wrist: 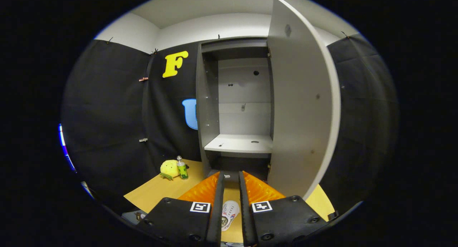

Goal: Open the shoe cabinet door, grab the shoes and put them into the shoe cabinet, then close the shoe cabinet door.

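Between the two fingers of the gripper point(230, 175), low down and closest to the camera, lies a white shoe point(229, 214) with red and dark markings, resting on the yellow wooden table point(157, 193). The shoe sits in the gap near the base of the fingers, well below them, and neither finger presses on it. The fingers run forward almost parallel, with a narrow gap between them, so the jaws stand only slightly apart and hold nothing. Their tips reach toward the foot of the shoe cabinet point(207, 107).

Straight ahead of the fingertips the grey cabinet stands upright on the far part of the table. Its door point(300, 107) is swung wide open to the right, showing its pale inner face and hinge side. Inside, a pale shelf point(239, 144) crosses the cabinet at about mid-height; the compartment above it has a light back panel with a few small holes, and the compartment below it is dark. No shoe can be seen on the shelf.

To the left of the cabinet, near the table's back edge, a yellow plush toy point(169, 169) lies on the wood, with a small green bottle point(182, 168) with a white cap standing upright just beside it on its right, touching or nearly so. Black cloth point(107, 107) hangs behind the table and cabinet.
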Demonstrator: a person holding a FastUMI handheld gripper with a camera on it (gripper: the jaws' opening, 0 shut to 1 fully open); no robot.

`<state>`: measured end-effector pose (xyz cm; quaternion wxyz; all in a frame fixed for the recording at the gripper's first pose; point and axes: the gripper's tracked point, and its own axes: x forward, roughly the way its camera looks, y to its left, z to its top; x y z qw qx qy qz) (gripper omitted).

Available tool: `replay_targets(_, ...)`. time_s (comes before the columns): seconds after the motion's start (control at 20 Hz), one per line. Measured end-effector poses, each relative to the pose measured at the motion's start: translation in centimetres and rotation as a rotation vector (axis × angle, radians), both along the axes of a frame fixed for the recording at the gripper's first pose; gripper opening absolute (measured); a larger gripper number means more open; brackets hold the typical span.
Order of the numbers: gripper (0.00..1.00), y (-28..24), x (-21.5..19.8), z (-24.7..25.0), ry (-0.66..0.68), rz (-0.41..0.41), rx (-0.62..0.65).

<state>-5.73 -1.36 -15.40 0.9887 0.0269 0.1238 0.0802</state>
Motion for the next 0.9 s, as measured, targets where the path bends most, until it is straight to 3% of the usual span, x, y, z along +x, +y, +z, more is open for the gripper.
replay_targets(0.35,0.29,4.6,1.9,-12.2,0.215,-0.098,0.022)
replay_targets(0.7,0.30,4.5,2.0,-24.5,0.408,-0.197,0.013)
replay_targets(0.9,0.31,4.4,1.9,-29.5,0.493,-0.210,0.014)
